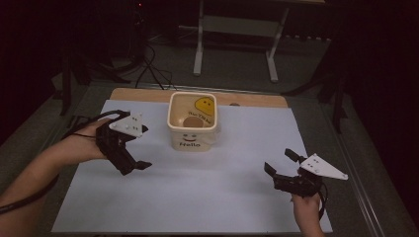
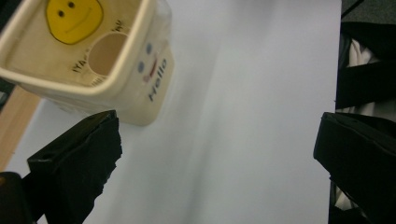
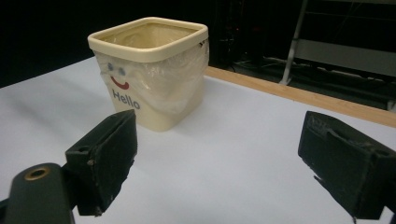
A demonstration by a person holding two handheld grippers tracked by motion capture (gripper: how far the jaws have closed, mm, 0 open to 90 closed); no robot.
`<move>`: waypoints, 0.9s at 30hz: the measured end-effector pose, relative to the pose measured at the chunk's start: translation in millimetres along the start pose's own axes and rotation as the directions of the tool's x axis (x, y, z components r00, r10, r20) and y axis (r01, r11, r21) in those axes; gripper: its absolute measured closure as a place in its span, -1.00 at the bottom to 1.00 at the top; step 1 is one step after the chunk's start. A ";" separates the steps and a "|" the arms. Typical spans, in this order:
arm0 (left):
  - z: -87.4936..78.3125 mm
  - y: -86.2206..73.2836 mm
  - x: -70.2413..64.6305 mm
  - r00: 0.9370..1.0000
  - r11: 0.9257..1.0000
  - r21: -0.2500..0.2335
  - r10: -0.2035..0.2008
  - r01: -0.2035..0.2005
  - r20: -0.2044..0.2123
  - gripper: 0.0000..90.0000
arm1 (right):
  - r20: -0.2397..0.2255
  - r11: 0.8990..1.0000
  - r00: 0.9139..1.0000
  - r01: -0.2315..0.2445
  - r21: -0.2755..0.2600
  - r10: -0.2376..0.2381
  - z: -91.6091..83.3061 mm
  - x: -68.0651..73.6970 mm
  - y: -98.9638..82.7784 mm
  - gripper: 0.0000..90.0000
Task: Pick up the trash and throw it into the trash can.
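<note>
Both claws, left claw [image 1: 129,160] and right claw [image 1: 280,169], hover with jaws apart and empty, flanking the tub [image 1: 192,120] on the desk [image 1: 237,197], seemingly poised to reach it.

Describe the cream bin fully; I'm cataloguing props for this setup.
The cream bin is a small square plastic tub with rounded corners and a thick rim, lined with a clear bag whose film shows crumpled over the outer wall. The front bears two eyes, a red smile and "Hello"; inside are a yellow smiley and a round tan patch. It stands upright near the far edge of the white sheet, touching neither gripper.
</note>
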State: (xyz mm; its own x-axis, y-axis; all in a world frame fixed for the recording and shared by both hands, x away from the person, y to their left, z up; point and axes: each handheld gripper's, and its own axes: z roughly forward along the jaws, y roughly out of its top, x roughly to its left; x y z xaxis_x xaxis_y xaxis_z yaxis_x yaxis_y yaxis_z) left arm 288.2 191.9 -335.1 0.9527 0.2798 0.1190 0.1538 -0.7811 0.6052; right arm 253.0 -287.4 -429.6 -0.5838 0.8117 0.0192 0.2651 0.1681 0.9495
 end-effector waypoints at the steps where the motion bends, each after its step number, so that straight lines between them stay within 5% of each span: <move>1: 1.8 -2.6 -2.1 1.000 1.000 0.001 0.001 -0.001 -0.003 -0.96 | 0.002 1.000 1.000 0.005 0.000 -0.005 -0.1 -0.4 -0.1 -0.74; 14: 23.8 -31.4 -27.6 0.997 0.996 -0.065 -0.057 0.060 0.042 -0.96 | 0.005 1.000 1.000 0.010 0.003 -0.010 0.2 -0.1 -0.4 -0.74; 22: 38.5 -49.9 -38.2 0.995 0.984 -0.152 -0.083 0.092 0.063 -0.96 | 0.003 1.000 1.000 0.017 0.004 -0.017 1.6 0.4 -0.9 -0.74; 27: 50.0 -59.1 -43.4 0.991 0.979 -0.165 -0.103 0.117 0.091 -0.96 | 0.005 1.000 1.000 0.018 0.008 -0.018 1.9 0.2 -1.5 -0.74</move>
State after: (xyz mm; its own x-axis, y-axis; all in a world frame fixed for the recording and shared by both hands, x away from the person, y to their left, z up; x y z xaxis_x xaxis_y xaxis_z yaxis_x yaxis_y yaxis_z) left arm 250.8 197.9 -415.3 0.9515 0.3071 -0.0159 0.2189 -0.6401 0.7364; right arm 253.9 -286.5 -431.6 -0.5850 0.8110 0.0005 0.2603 0.1872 0.9472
